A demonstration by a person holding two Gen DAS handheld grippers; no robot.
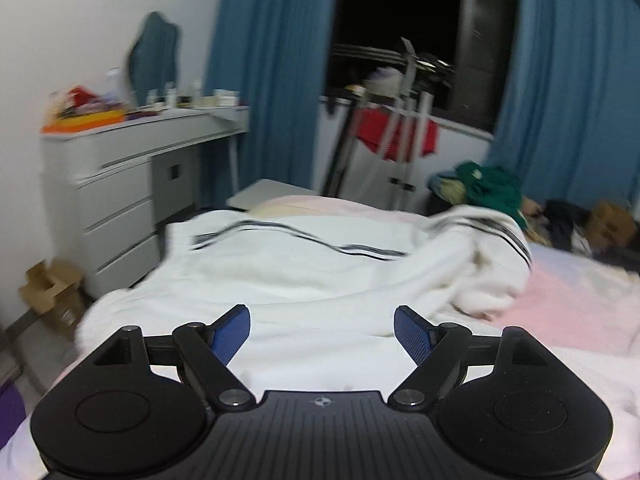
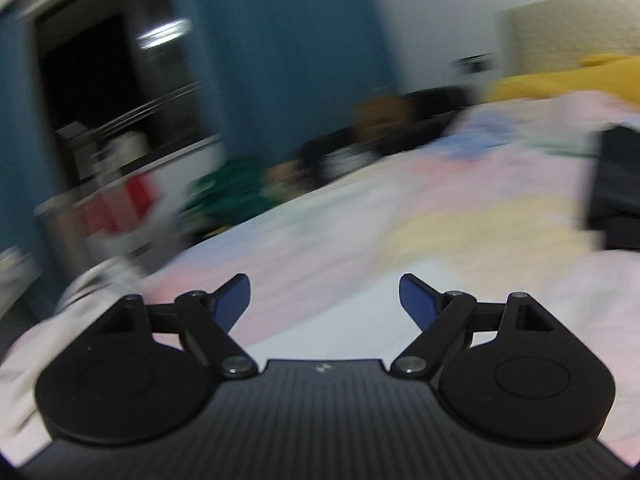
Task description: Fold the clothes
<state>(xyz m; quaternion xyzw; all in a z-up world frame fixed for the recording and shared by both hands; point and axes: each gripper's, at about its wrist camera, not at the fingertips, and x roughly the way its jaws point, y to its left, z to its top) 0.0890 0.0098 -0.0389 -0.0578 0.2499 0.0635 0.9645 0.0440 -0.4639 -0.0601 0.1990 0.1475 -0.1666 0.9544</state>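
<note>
No legible text, brand, number or label is presented in either view. A small round cross-shaped emblem is shown on the ribbed housing of the left claw (image 1: 322,334), and a similar mark, blurred, on that of the right claw (image 2: 325,300). Packaging on the dresser (image 1: 120,168) is too blurred to be read.

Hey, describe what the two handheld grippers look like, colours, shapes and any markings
Both match. The left gripper and right gripper each have a matte black ribbed body with a small round emblem at its centre, two rounded black lobes bearing circular discs, black linkage bars with silver pivot pins, and blue textured fingers. No cables, hands or sleeves show.
</note>
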